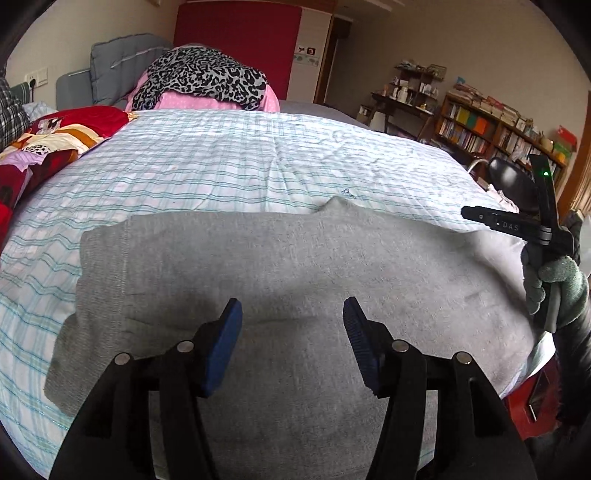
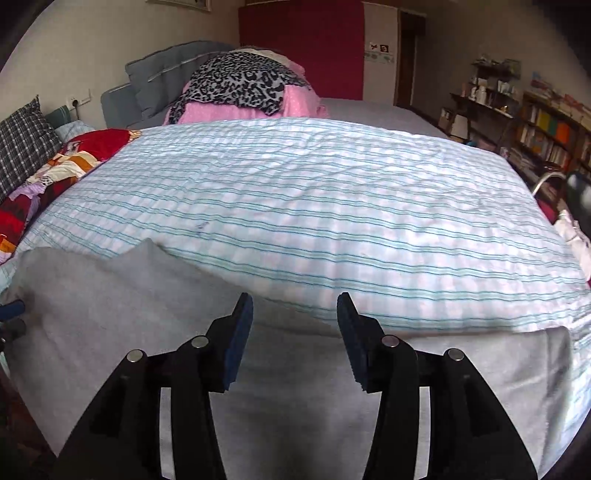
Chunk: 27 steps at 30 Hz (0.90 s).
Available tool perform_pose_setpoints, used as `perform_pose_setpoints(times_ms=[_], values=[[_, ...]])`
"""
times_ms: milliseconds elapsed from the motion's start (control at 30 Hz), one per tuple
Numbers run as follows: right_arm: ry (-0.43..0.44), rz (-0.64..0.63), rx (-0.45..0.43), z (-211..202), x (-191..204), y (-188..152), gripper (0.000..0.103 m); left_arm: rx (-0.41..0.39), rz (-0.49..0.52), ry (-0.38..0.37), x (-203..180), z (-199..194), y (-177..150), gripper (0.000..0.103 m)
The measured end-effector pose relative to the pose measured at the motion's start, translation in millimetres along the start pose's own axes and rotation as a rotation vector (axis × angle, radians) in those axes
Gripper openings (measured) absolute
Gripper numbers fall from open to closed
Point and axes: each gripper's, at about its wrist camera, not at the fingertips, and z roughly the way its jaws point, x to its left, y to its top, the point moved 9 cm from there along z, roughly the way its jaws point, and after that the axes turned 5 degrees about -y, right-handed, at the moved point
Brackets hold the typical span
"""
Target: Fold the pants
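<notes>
While the grey pants lie flat across the near edge of the bed, long axis running left to right, both tongs hang over them with jaws spread wide, holding nothing. The left tongs sit above the middle; the right tongs are nearer the right end (no containers are visible here).

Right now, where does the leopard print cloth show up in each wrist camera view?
Left wrist: leopard print cloth sits top left of centre, on the pink bundle behind the striped sheet.
Right wrist: leopard print cloth sits top, left of centre, on the same bundle.
Shared landmark: the red wall panel behind it.
</notes>
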Motion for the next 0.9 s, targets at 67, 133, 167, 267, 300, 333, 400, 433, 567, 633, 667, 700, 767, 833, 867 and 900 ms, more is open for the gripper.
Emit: perform_pose_setpoints(times_ms=[67,133,167,267,300,333,400,433,567,633,667,700,767,833,867,900], values=[[-0.082,0.02,0.023,-1,-33,-15,0.049,0.024,-0.011,-0.012,-3,10,-6,0.057],[-0.156,0.044,0.048,2,-63,-30,0.049,0.042,-0.021,-0.004,-2,19,-11,0.057],[-0.202,0.051,0.057,2,-77,-36,0.049,0.048,-0.024,0.002,-1,23,-12,0.057],[-0.283,0.083,0.097,8,-111,-53,0.049,0.058,-0.02,0.015,1,30,-17,0.057],[-0.281,0.103,0.112,11,-120,-58,0.051,0.058,-0.009,0.022,0,31,-18,0.058],[-0.272,0.123,0.126,14,-127,-63,0.054,0.06,0.007,0.031,0,32,-19,0.058],[-0.23,0.168,0.148,23,-137,-73,0.058,0.064,0.041,0.052,-1,36,-22,0.058],[-0.197,0.19,0.156,28,-140,-77,0.059,0.062,0.06,0.063,-1,37,-24,0.059],[-0.159,0.223,0.152,27,-143,-81,0.059,0.048,0.097,0.088,-2,38,-26,0.059],[-0.168,0.215,0.151,26,-141,-81,0.059,0.052,0.084,0.087,-1,38,-25,0.059],[-0.168,0.217,0.151,25,-142,-81,0.059,0.057,0.083,0.093,-1,38,-24,0.059],[-0.168,0.218,0.148,24,-141,-80,0.059,0.061,0.082,0.1,-1,39,-22,0.06],[-0.178,0.217,0.132,20,-142,-79,0.058,0.067,0.084,0.106,-6,39,-17,0.063],[-0.191,0.218,0.089,7,-141,-76,0.059,0.063,0.102,0.106,-14,39,-14,0.063],[-0.185,0.217,0.059,-3,-139,-75,0.06,0.057,0.112,0.102,-18,39,-12,0.063],[-0.183,0.215,0.037,-11,-138,-74,0.06,0.053,0.117,0.096,-23,38,-10,0.064]])
